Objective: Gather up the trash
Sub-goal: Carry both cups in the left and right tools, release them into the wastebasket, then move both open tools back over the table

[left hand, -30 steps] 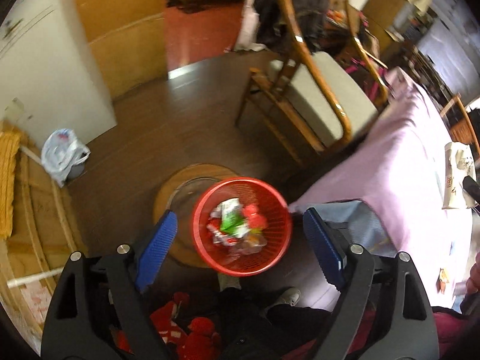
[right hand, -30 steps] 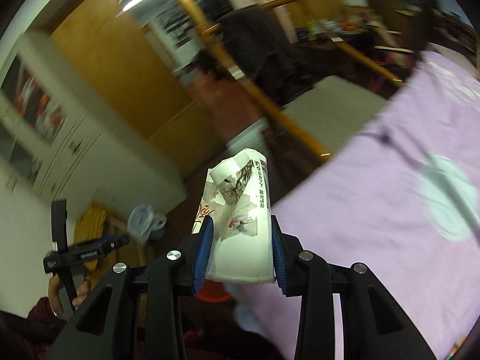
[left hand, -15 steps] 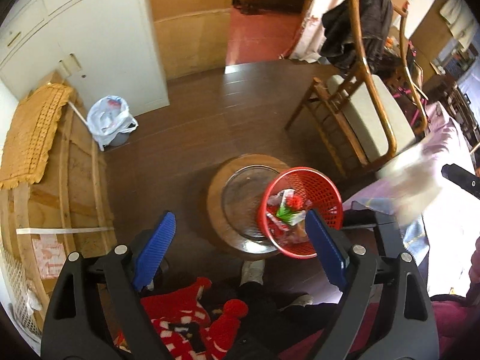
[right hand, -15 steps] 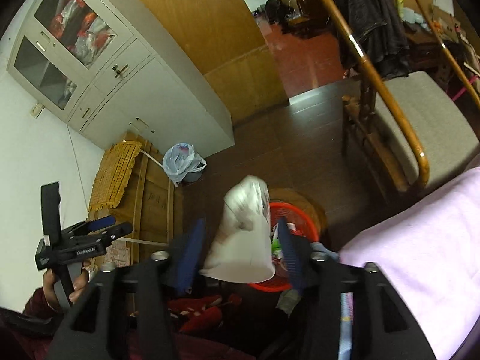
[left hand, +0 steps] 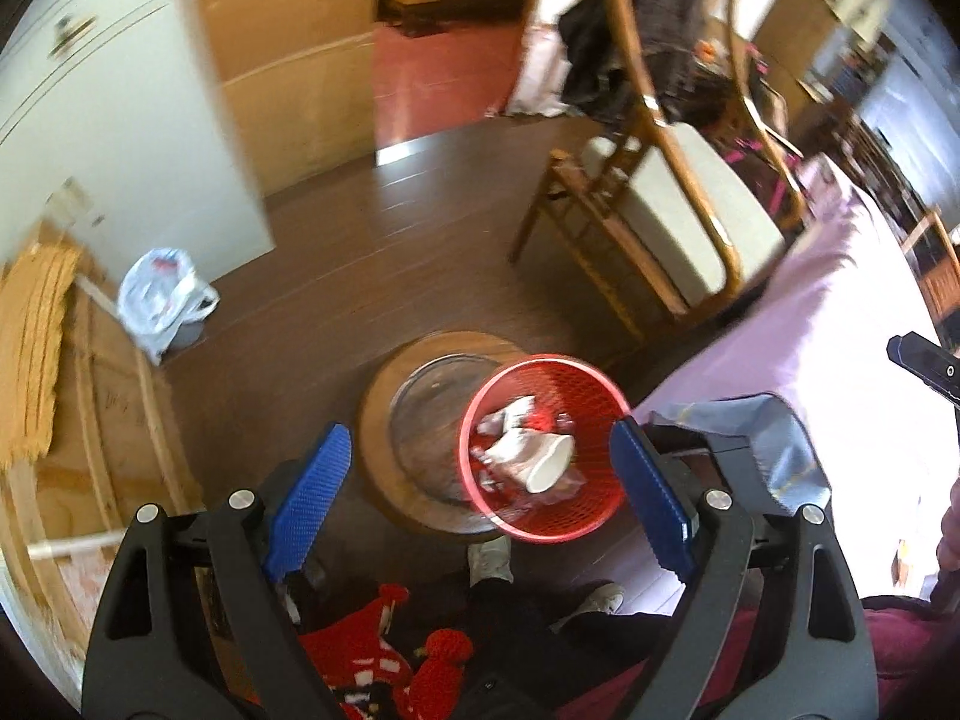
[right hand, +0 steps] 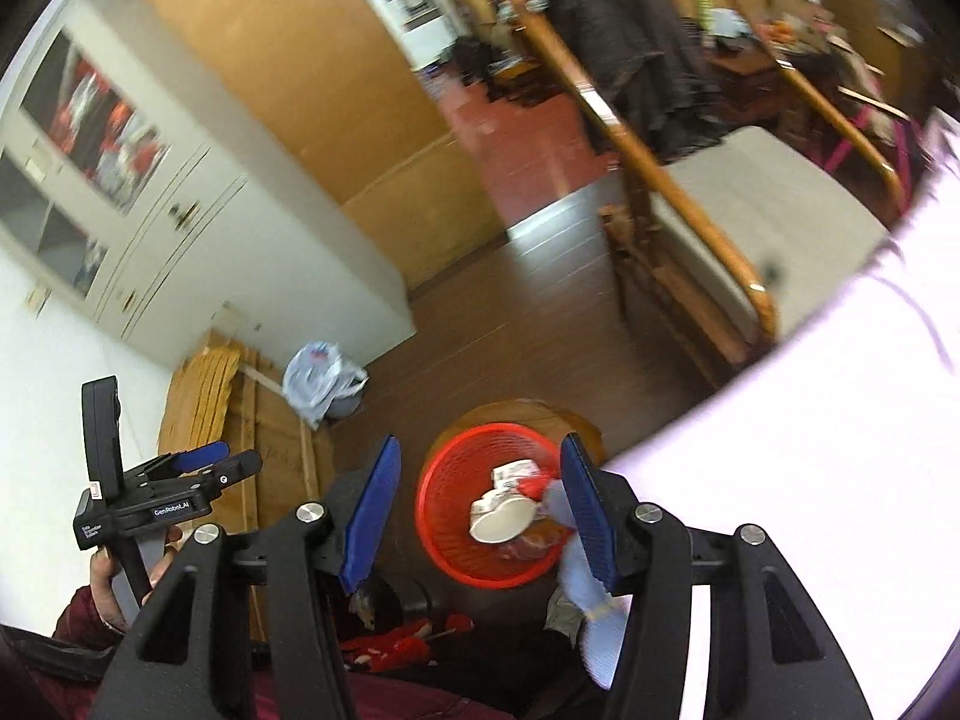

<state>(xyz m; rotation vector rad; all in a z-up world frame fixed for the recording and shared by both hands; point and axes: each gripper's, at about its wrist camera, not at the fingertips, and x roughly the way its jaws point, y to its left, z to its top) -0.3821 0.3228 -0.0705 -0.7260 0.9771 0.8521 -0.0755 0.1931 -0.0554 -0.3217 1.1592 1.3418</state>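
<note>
A red mesh waste basket (left hand: 600, 510) stands on the floor, partly over a round wooden stool with a glass bowl (left hand: 420, 426). A white paper cup (left hand: 531, 456) lies in it on several wrappers; it also shows in the right wrist view (right hand: 501, 519) inside the basket (right hand: 444, 534). My left gripper (left hand: 480, 480) is open and empty above the basket. My right gripper (right hand: 480, 510) is open and empty, also above the basket. The left gripper shows at the left of the right wrist view (right hand: 180, 474).
A table with a pink cloth (left hand: 840, 372) lies to the right. A wooden chair with a grey cushion (left hand: 678, 222) stands behind the basket. A white plastic bag (left hand: 159, 300) sits by a white cabinet (left hand: 120, 120). Wooden boards (left hand: 72, 420) lean at left.
My right gripper opened and let the paper cup go; the cup dropped into the red basket. Both grippers shifted a little over the basket.
</note>
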